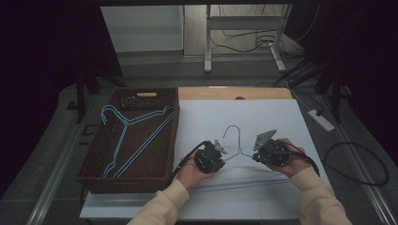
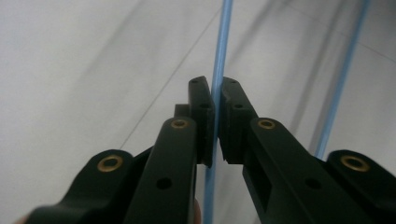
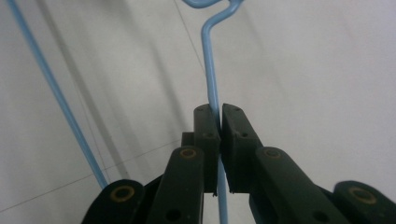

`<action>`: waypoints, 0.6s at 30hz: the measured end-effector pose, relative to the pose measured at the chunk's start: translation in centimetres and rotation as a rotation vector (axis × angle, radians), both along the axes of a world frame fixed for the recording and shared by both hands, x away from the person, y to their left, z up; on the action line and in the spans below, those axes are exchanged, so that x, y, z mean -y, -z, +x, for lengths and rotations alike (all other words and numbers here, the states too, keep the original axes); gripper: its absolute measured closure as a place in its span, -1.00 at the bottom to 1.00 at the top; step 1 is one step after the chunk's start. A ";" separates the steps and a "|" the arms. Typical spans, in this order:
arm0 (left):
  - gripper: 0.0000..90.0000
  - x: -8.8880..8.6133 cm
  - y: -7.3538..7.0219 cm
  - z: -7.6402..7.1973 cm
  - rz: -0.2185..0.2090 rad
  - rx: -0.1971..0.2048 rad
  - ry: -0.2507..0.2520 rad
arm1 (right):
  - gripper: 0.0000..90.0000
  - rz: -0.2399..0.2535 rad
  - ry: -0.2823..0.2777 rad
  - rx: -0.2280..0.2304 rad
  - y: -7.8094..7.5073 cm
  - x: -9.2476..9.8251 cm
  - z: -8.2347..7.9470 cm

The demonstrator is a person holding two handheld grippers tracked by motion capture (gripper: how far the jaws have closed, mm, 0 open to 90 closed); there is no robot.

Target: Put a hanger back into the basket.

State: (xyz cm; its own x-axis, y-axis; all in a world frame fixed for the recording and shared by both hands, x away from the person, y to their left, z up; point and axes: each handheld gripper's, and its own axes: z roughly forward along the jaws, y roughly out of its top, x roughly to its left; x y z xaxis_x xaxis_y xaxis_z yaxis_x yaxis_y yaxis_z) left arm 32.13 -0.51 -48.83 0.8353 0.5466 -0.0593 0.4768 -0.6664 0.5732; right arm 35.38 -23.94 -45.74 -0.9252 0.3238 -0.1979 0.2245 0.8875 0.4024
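Cream sleeves (image 1: 164, 206) are seen at the near edge of the tabletop (image 1: 281, 117), each hand carrying a tool. On the white sheet near the middle of the tabletop, toward its near edge, a light blue wire hanger (image 1: 237, 150) is held by both tools, its hook pointing toward the far edge and its long bottom bar lying nearer the person. The left tool (image 1: 218, 151) is clenched on the hanger's left shoulder wire, the thin blue strand being pinched between the black pads (image 2: 204, 105) in the left gripper view. The right tool (image 1: 256, 152) is likewise clenched on the wire close below the hook, as the right gripper view (image 3: 219, 121) shows, with the hook's curl just beyond the pads.

Along the left edge of the tabletop a dark wicker basket (image 1: 96, 180) is set, and two more blue hangers (image 1: 133, 136) are lying inside it.

The hanger is judged to be light and springy: thin coated wire that will flex and may twist or slide between flat pads if gripped on one strand alone. A hold at two points, on the shoulder and at the neck under the hook, is judged the steadiest, since rotation is thereby checked. A firm squeeze should do no harm, as nothing fragile is involved.
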 end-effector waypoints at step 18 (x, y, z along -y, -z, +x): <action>0.94 -1.5 -3.2 -2.2 -0.144 0.012 -0.032 | 0.07 0.304 0.151 0.126 -1.8 2.0 -1.3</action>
